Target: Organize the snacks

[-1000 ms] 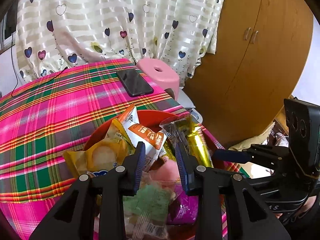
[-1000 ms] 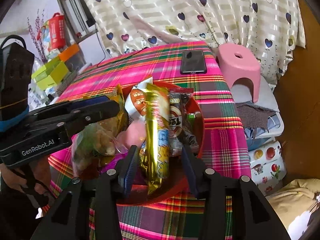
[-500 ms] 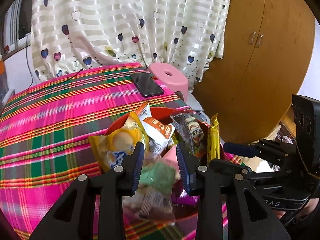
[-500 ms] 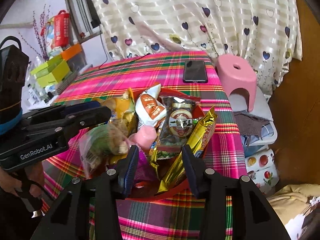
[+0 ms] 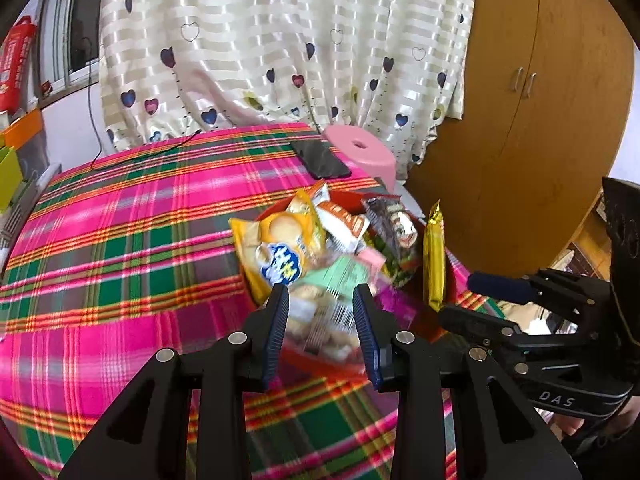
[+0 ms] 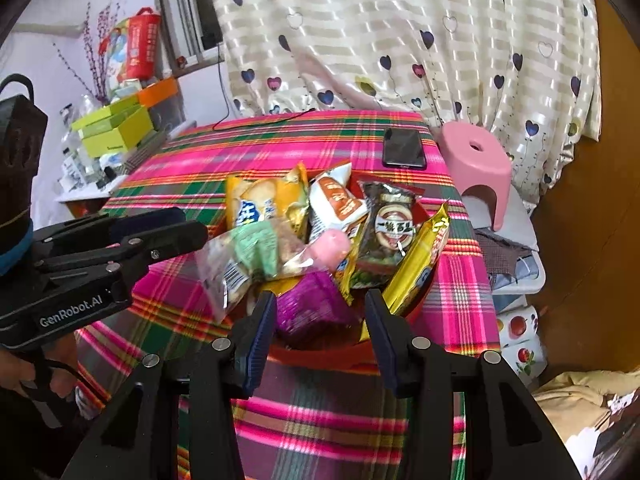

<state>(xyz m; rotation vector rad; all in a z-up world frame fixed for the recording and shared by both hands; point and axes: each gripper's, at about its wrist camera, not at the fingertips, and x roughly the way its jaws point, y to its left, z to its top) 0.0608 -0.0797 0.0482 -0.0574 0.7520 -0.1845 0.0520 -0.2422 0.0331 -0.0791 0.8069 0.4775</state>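
Observation:
A red bowl (image 6: 332, 354) (image 5: 316, 360) on the plaid table is heaped with snack packets. In it are a yellow cake bag (image 5: 276, 244) (image 6: 256, 200), a white-orange packet (image 6: 336, 204), a dark packet (image 6: 390, 232), a gold bar (image 6: 420, 264) (image 5: 434, 256), a clear green-labelled bag (image 6: 248, 256) (image 5: 328, 304), a pink piece (image 6: 334, 246) and a purple packet (image 6: 316, 308). My left gripper (image 5: 322, 330) is open and empty just before the bowl's near rim. My right gripper (image 6: 320, 334) is open and empty over the bowl's front rim.
A black phone (image 6: 403, 148) (image 5: 324, 158) lies at the table's far edge. A pink stool (image 6: 478, 160) stands beyond the table, by a heart-print curtain. Green and orange boxes (image 6: 116, 128) sit at the far left. A wooden wardrobe (image 5: 520, 92) is at the right.
Both grippers have pulled back from the bowl and stayed open. The gold bar, between the right fingers one second ago, now leans on the bowl's right side.

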